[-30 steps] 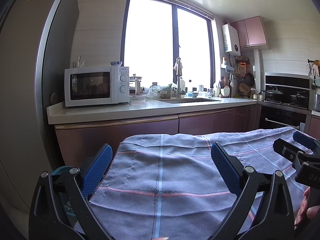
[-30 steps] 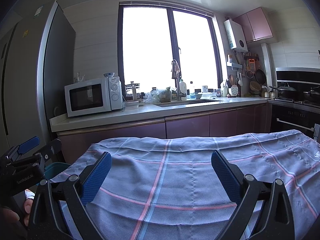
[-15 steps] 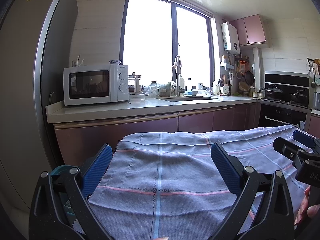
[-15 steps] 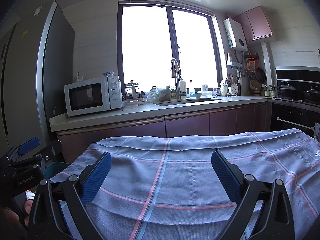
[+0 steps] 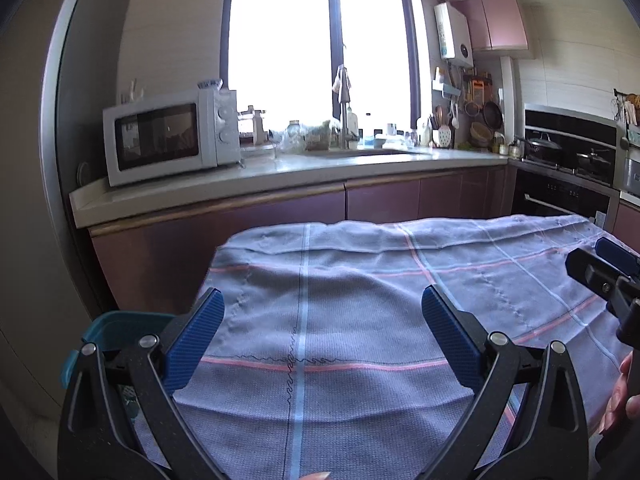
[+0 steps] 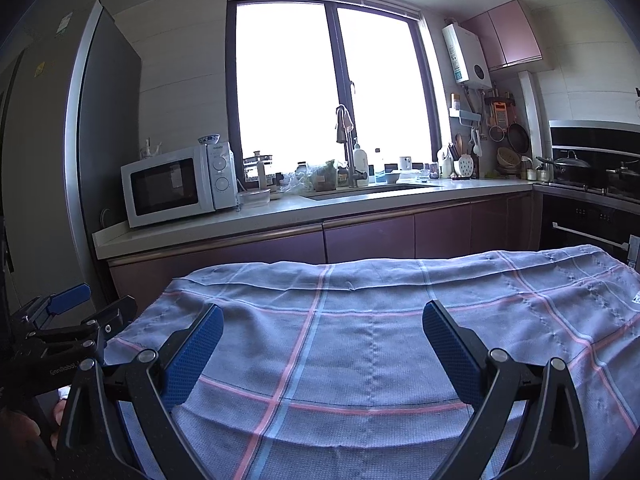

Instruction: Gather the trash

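Note:
No trash shows on the grey-blue checked tablecloth (image 5: 360,288), which also fills the right wrist view (image 6: 380,320). My left gripper (image 5: 322,312) is open and empty above the cloth's left part. My right gripper (image 6: 322,328) is open and empty above the cloth's middle. The right gripper shows at the right edge of the left wrist view (image 5: 604,276); the left gripper shows at the left edge of the right wrist view (image 6: 72,320). A teal bin (image 5: 116,328) stands on the floor by the table's left edge, partly hidden by my left gripper.
A kitchen counter (image 6: 280,216) runs behind the table with a white microwave (image 6: 176,184), a sink and a faucet (image 6: 352,148). A tall grey fridge (image 6: 48,160) stands at the left. An oven and hob (image 6: 592,200) are at the right.
The left wrist view has shifted a little: the microwave and counter now sit slightly lower and to the right. Both grippers stay open above the cloth.

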`<state>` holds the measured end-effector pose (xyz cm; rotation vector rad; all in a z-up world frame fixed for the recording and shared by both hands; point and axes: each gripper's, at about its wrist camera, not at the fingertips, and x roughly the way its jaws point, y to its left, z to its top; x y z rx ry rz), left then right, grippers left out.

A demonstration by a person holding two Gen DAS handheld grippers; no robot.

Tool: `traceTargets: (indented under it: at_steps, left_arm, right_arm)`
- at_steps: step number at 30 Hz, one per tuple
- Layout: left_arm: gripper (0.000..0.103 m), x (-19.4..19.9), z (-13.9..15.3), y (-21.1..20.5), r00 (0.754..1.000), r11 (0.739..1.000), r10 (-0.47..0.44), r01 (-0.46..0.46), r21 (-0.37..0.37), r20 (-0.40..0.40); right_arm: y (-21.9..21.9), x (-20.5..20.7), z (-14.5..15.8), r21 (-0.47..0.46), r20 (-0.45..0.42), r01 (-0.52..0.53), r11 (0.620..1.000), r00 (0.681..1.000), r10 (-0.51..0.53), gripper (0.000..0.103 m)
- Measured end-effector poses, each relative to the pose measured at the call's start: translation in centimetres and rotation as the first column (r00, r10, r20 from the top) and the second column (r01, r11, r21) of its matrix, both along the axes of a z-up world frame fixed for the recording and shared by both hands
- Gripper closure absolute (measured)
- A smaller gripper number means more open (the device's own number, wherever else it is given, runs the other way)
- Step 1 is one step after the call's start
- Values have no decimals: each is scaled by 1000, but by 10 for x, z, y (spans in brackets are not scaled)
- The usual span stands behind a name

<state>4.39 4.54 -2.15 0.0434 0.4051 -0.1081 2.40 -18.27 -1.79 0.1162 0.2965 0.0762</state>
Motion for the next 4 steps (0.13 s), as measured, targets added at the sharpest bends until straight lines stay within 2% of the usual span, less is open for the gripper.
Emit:
traceTargets:
  at_steps: [4]
  left_arm:
    - [6,51,-15,0,981,1000,8,-9,-5,-193]
  right_arm:
    - [-35,27,-8,-17,-142,37,999,989,-39,7]
